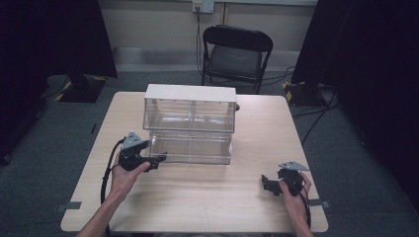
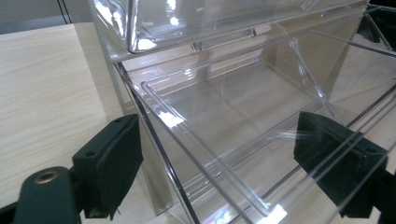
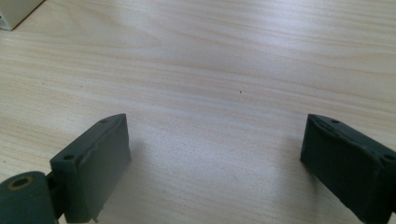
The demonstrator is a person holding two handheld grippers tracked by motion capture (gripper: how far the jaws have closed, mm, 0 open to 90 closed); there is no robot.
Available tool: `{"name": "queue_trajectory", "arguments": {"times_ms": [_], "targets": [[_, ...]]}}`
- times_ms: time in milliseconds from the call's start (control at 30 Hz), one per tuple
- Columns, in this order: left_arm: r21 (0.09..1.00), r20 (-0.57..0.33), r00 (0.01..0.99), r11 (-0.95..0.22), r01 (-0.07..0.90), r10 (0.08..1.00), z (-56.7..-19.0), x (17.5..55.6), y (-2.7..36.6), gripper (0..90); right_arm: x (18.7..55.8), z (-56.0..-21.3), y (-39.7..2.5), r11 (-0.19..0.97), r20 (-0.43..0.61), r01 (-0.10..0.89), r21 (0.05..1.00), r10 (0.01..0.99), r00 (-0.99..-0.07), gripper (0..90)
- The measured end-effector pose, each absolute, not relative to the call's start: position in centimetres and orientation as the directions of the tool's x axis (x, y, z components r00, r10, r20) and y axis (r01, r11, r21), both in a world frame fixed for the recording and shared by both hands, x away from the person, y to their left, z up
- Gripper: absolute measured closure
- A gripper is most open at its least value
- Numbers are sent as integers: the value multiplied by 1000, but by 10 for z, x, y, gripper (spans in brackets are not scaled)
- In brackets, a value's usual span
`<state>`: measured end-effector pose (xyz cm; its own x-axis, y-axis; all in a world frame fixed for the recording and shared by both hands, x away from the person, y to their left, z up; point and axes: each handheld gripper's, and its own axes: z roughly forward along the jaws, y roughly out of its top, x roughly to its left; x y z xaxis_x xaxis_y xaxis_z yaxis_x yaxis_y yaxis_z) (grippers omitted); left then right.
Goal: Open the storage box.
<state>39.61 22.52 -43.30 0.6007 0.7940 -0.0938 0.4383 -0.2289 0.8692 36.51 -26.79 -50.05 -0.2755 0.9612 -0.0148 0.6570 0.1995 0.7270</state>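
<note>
A clear plastic drawer unit with a white top stands in the middle of the wooden table. Its lower drawer juts forward toward me. My left gripper is at that drawer's front left corner. In the left gripper view the lower drawer looks empty, and my left gripper is open with its jaws wide on either side of the drawer's clear left wall, the right jaw seen through the plastic. My right gripper lies low at the table's front right, and in its own view the right gripper is open over bare wood.
A black folding chair stands behind the table with cables on the grey floor around it. Dark curtains hang at both sides. A pale corner of the drawer unit shows at the top left of the right gripper view.
</note>
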Motion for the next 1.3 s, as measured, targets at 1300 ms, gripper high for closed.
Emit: {"name": "queue_trajectory", "arguments": {"times_ms": [1300], "targets": [[884, -129, 590, -177, 432, 797, -421, 399, 222, 121, 365, -500, -268, 200, -15, 657, 727, 961, -275, 75]]}}
